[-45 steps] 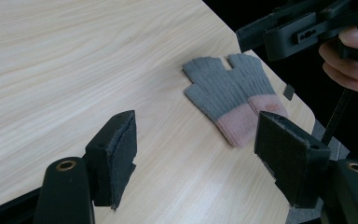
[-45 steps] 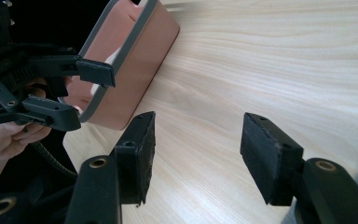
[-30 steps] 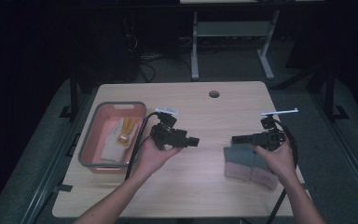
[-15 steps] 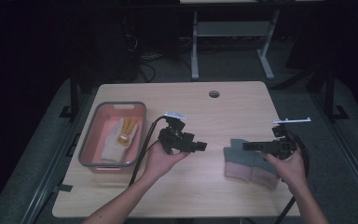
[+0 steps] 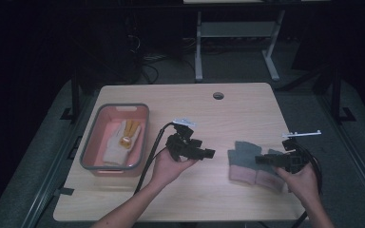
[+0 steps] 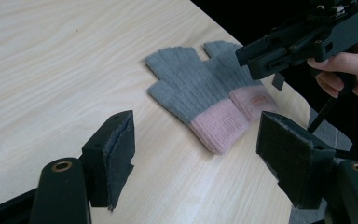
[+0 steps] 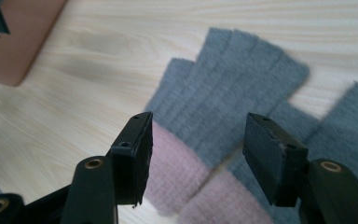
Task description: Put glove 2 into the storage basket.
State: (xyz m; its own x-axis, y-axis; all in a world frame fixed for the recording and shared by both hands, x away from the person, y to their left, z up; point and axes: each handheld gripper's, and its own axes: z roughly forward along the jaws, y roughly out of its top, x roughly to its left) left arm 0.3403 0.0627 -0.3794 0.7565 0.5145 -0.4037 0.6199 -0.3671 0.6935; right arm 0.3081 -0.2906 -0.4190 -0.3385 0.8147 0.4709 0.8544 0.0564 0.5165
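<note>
**Operator:** I've got the right claw point(image 7: 193, 158) hanging over the grey gloves point(image 5: 254, 161), jaws spread, nothing between them. The pink cuff point(image 7: 177, 175) of the nearer glove sits just below and between my pads; its grey finger stubs fan out ahead of the claw.

**Observer:** And your other hand?

**Operator:** The left claw point(image 6: 205, 158) is released too, held off the table point(image 5: 195, 199), with the gloves ahead of it and a little to its right. From there I see the right claw point(image 6: 303, 39) poised above the far glove.

**Observer:** How do you expect the pair to behave?

**Operator:** Light and limp, I'd say. It's ribbed knit wool, fuzzy, fingerless, lying flat with one glove overlapping the other. Nothing fragile, not slippery; the felt-like pads should bite well. The catch is that soft cloth sags and folds when lifted, and one pinch may drag both gloves along.

**Observer:** Where would you take hold?

**Operator:** On the cuff, I think: it looks doubled and thicker, so there's more to pinch than on the thin fingers.

**Observer:** Anything else about?

**Operator:** A pink tub point(image 5: 116, 140) with a grey rim, well off beyond the left claw, holding a pale glove point(image 5: 119, 145) with yellow fingers.
</note>
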